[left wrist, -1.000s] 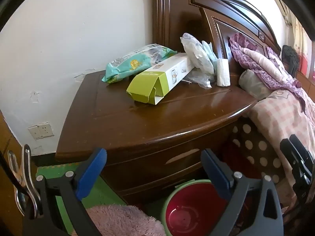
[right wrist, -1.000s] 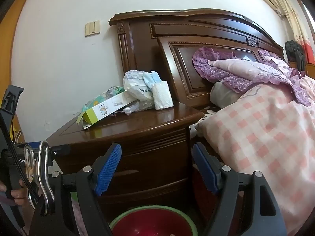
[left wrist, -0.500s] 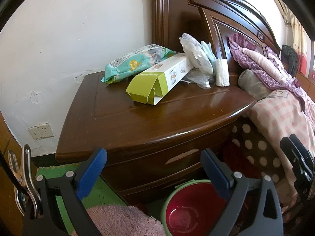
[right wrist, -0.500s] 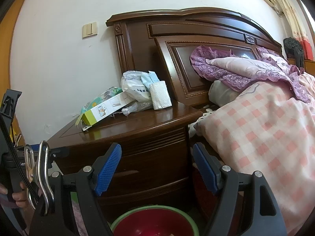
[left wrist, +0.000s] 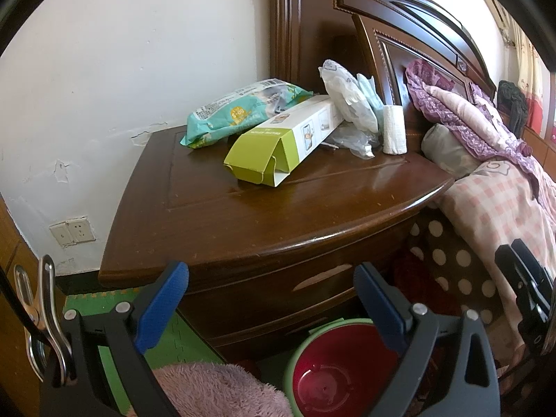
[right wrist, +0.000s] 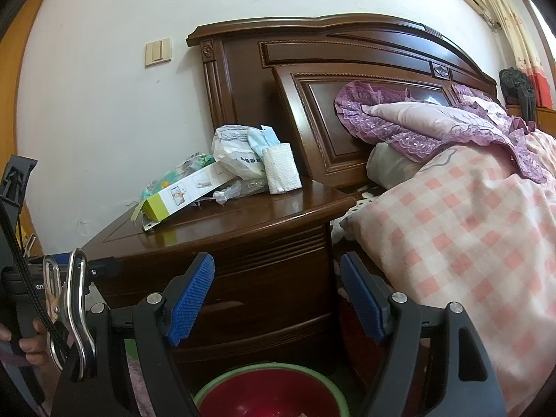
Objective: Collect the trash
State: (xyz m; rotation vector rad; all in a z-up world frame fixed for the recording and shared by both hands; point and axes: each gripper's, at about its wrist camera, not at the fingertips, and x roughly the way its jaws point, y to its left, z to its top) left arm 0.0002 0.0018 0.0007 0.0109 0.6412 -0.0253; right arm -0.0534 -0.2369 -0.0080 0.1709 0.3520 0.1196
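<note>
Nothing picked up yet: left tool [left wrist: 271, 299] and right tool [right wrist: 276, 292] both hang open and empty over the red bin [left wrist: 342, 365], while the green box [left wrist: 285, 146], wipes pack [left wrist: 239, 111] and plastic wrappers [left wrist: 347, 104] all sit on the surface [left wrist: 278, 215]

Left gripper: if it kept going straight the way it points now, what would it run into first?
Probably the curved front edge of the wooden nightstand, just above its top drawer. The open left gripper points there, below the green-and-white carton on top. Depth is unclear in the fisheye view.
</note>
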